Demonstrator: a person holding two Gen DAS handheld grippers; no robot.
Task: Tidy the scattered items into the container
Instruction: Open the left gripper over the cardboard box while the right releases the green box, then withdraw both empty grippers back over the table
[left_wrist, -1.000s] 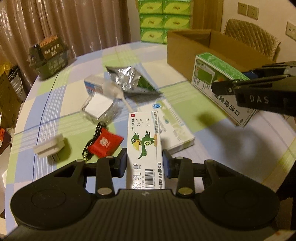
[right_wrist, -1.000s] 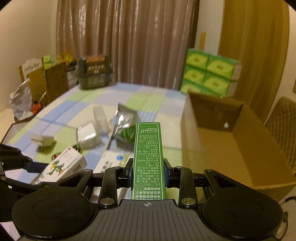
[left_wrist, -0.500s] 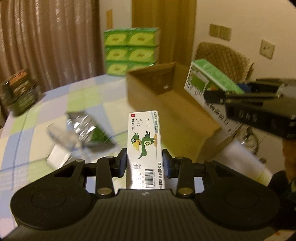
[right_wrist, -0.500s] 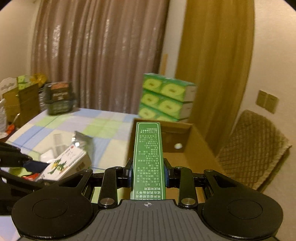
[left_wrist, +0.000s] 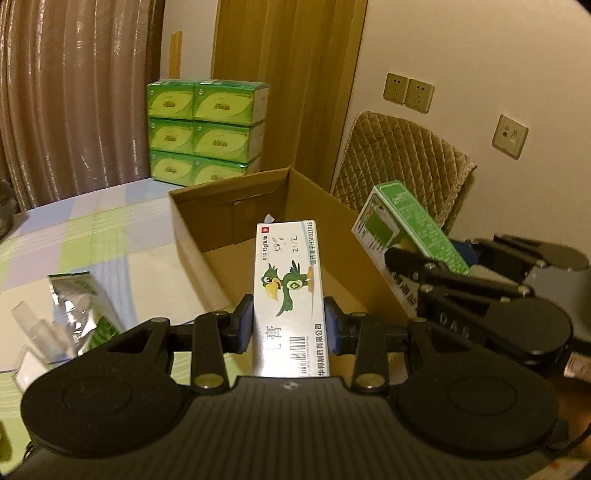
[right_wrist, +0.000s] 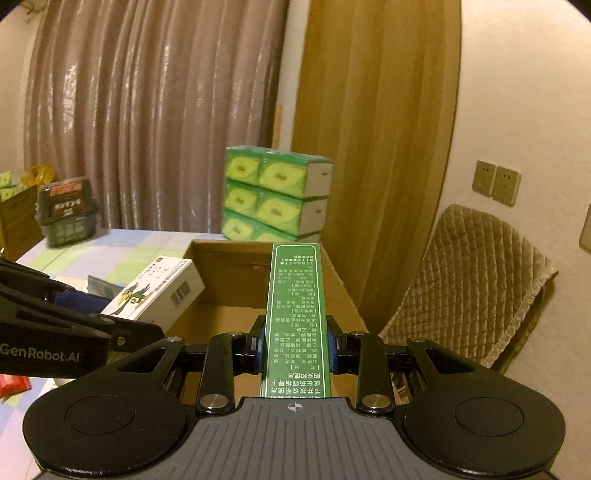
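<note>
- The left claw (left_wrist: 288, 325) grips the white parrot box (left_wrist: 288, 280), held over the open cardboard box (left_wrist: 221, 229).
- The right claw (right_wrist: 294, 347) grips the green box (right_wrist: 294, 317) above the same cardboard box, which stands on the table (left_wrist: 92, 229).

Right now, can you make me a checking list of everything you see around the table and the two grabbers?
Surface: checked tablecloth, partly covered.
Job's things: open cardboard box; white parrot box and green box, both held above it.
Clutter: foil packet, clear wrappers, black basket, red item.
Grippers: left gripper shut on white parrot box; right gripper shut on green box.
Cables: nothing seen.
Surroundings: curtains, stacked tissue packs, quilted chair, wall sockets.
</note>
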